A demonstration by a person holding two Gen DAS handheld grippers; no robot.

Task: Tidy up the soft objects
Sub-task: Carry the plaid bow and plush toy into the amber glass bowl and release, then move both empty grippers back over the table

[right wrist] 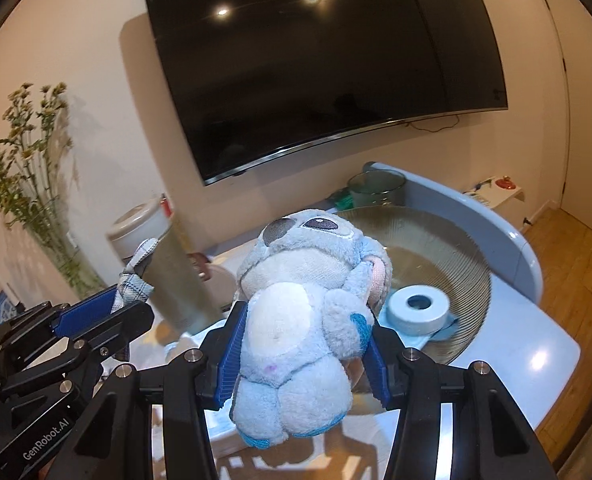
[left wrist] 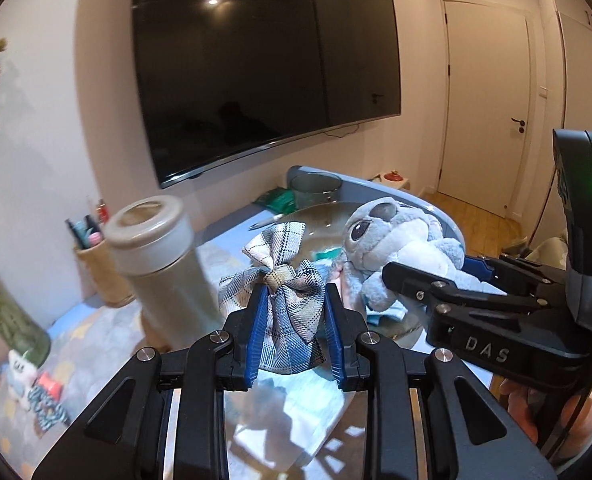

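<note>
**Operator:** Left wrist view has my left claw (left wrist: 296,332) clamped on the plaid bow (left wrist: 280,300), low in the middle of the frame, the blue pads squeezing its lower folds. My right claw (right wrist: 302,354) is clamped around the belly of the grey-blue plush toy (right wrist: 296,320), at the centre of the right wrist view. Both are held up off the surface (right wrist: 536,360).

**Second:** Where do they go?

**Operator:** My guess is the ribbed glass dish (right wrist: 456,240), right of centre. I'd keep both grips firm, carry them level, and lower each fully onto the dish before letting go, since soft things sag and roll.

**Second:** Anything in the way?

**Operator:** A tall tumbler (left wrist: 164,264) stands just left of the bow, close enough to clip. A roll of tape (right wrist: 418,308) already lies in the dish beside the plush, so room is tight there. A glass bowl (right wrist: 376,190) sits behind it, a vase of dried flowers (right wrist: 28,184) at the far left. The two claws are near each other, so I'd place one thing at a time.
</note>
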